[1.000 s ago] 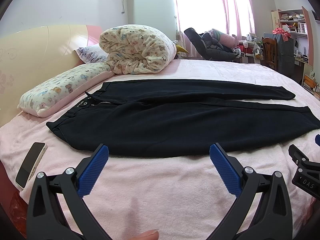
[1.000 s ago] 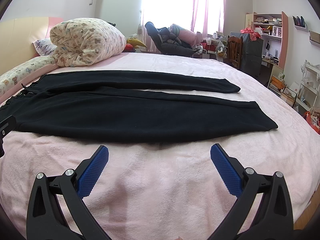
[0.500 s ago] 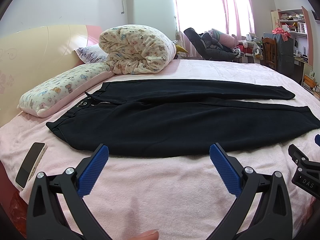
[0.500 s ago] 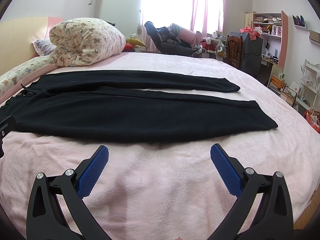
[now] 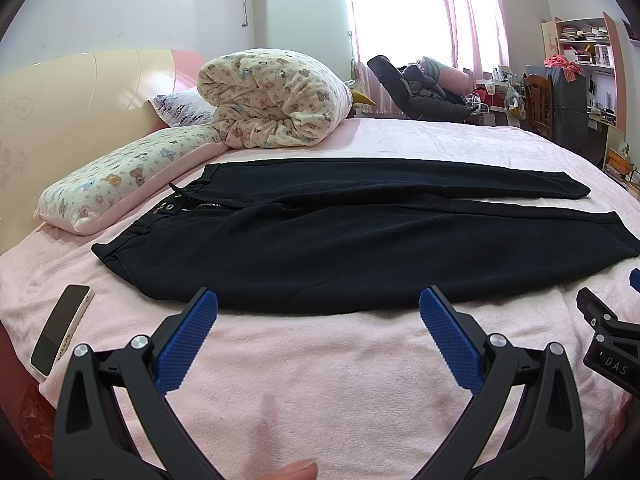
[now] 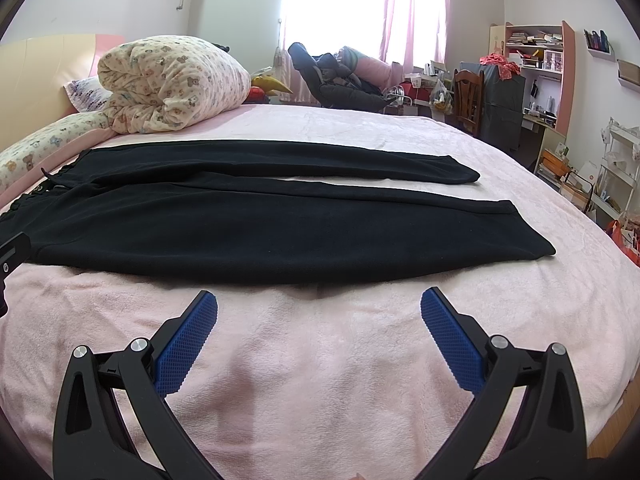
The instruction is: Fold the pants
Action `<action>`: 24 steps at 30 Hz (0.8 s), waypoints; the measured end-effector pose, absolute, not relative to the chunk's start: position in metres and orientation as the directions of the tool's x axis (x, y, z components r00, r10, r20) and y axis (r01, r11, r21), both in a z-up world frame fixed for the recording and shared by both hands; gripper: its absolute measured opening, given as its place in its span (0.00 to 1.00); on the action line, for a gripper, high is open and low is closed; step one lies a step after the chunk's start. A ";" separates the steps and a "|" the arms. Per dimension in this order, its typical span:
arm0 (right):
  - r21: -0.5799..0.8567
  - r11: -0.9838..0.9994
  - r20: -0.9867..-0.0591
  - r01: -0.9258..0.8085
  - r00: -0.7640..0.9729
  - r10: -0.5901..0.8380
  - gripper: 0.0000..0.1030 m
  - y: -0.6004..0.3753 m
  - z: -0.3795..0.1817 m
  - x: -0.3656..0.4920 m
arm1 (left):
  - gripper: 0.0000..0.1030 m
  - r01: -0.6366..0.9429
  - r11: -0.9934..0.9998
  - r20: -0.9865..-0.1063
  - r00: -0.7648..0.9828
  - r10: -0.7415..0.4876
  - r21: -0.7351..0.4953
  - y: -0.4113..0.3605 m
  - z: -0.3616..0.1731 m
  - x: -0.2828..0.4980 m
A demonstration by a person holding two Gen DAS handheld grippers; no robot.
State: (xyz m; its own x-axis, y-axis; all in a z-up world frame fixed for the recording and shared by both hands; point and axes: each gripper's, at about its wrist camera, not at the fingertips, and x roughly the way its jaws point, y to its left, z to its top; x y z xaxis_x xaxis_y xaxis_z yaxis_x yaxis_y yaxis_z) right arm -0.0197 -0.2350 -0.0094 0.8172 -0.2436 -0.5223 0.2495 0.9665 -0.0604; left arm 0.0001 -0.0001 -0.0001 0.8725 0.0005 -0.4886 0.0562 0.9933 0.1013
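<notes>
Two grippers, both low over a pink bed [image 5: 320, 400]: left gripper [image 5: 318, 312] and right gripper [image 6: 319, 312], each with jaws spread wide, blue ribbed pads well apart, nothing held. Black pants [image 5: 360, 240] flat and unfolded across the bed just beyond the fingertips, waistband toward the headboard side at left, two legs side by side running right, a narrow strip of pink showing between the cuffs. Same pants [image 6: 260, 232] in the right wrist view, near leg ending at right in a squared cuff. Phone [image 5: 60, 330] face up near the left edge of the bed, apart from the pants. Long bear-print pillow [image 5: 132, 176] beside the waistband; rolled bear-print quilt [image 5: 276, 100] behind it. Cream and pink headboard [image 5: 80, 92] at left. Beyond the bed, pink curtains [image 6: 412, 8] on a bright window, a dark reclined seat [image 6: 332, 80] piled with clothes, a wooden chair [image 6: 468, 96], pink shelves [image 6: 536, 52] stacked with books. Letters "DAS" legible on the right gripper's body at the edge of the left wrist view. Fingertip [image 5: 298, 470] at the bottom edge.
</notes>
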 end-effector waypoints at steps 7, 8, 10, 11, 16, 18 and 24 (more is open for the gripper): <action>-0.060 0.966 -0.523 0.250 0.817 -0.244 0.99 -0.234 -0.009 -0.019 | 0.98 0.056 0.993 -0.489 0.872 0.001 0.101 0.000 0.000 0.000; -0.059 0.966 -0.524 0.250 0.817 -0.243 0.99 -0.234 -0.009 -0.019 | 0.98 0.056 0.993 -0.489 0.872 0.000 0.101 0.000 0.000 0.000; -0.060 0.966 -0.525 0.250 0.816 -0.243 0.99 -0.234 -0.009 -0.018 | 0.98 0.056 0.993 -0.489 0.872 0.001 0.101 0.000 0.000 0.000; -0.060 0.966 -0.525 0.250 0.815 -0.244 0.99 -0.235 -0.010 -0.018 | 0.98 0.056 0.993 -0.489 0.872 0.001 0.101 0.000 0.000 0.000; -0.057 0.966 -0.528 0.253 0.814 -0.244 0.99 -0.234 -0.014 -0.017 | 0.98 0.056 0.993 -0.490 0.872 0.001 0.102 0.000 0.000 0.000; -0.054 0.966 -0.530 0.253 0.812 -0.243 0.99 -0.235 -0.011 -0.015 | 0.98 0.057 0.993 -0.490 0.872 0.000 0.101 0.000 0.000 0.000; -0.047 0.965 -0.535 0.257 0.810 -0.241 0.99 -0.242 -0.014 -0.016 | 0.98 0.056 0.993 -0.490 0.872 0.001 0.102 0.000 0.000 0.000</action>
State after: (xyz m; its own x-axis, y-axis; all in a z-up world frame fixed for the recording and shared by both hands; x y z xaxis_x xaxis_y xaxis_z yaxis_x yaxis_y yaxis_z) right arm -0.0162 -0.2425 -0.0140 0.8096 -0.2414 -0.5350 0.2566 0.9654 -0.0473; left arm 0.0002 -0.0001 -0.0001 0.8719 0.0009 -0.4896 0.0561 0.9932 0.1017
